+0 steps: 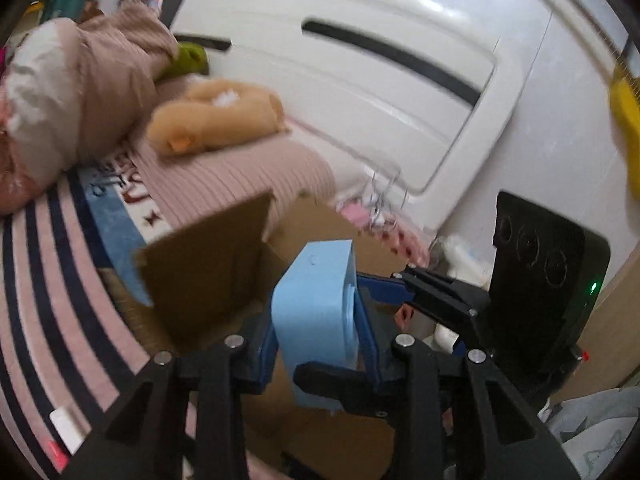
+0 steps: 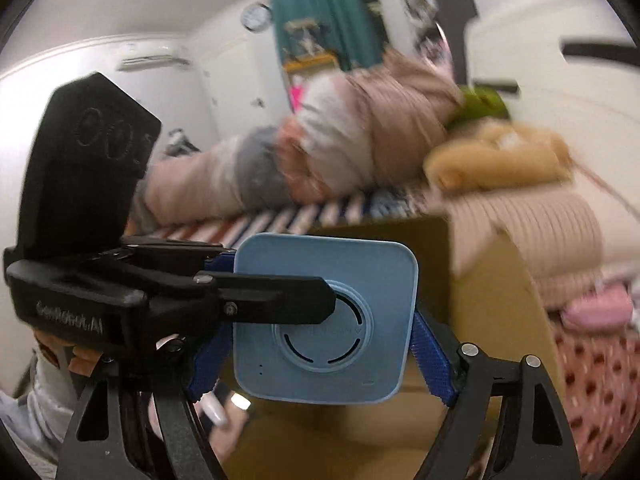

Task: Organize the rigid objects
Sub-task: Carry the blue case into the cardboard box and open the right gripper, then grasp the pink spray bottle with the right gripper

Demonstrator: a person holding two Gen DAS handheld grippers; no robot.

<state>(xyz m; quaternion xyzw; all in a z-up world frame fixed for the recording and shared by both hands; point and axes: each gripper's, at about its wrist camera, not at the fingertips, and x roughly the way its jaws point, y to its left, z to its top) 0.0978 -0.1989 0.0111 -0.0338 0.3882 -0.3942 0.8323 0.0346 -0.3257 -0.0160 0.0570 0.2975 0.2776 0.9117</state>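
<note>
both grippers clamp one pale blue, rounded-square plastic device (image 2: 325, 324) above an open brown cardboard box (image 1: 208, 264). the right gripper (image 2: 320, 356) pinches its edges between blue-padded fingers (image 2: 430, 354); the left gripper (image 1: 316, 344) squeezes its flat faces. the box sits beside a striped bed (image 1: 48, 264) bearing a tan plush toy (image 1: 218, 118).

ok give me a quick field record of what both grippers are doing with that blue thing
held item: light blue square device, round face with arc slots
left hand-held gripper: shut on the device's flat faces
right hand-held gripper: blue pads at the device's two side edges
position: over open cardboard box
background: bed with striped cover, tan plush toy
image quality: motion blurred
</note>
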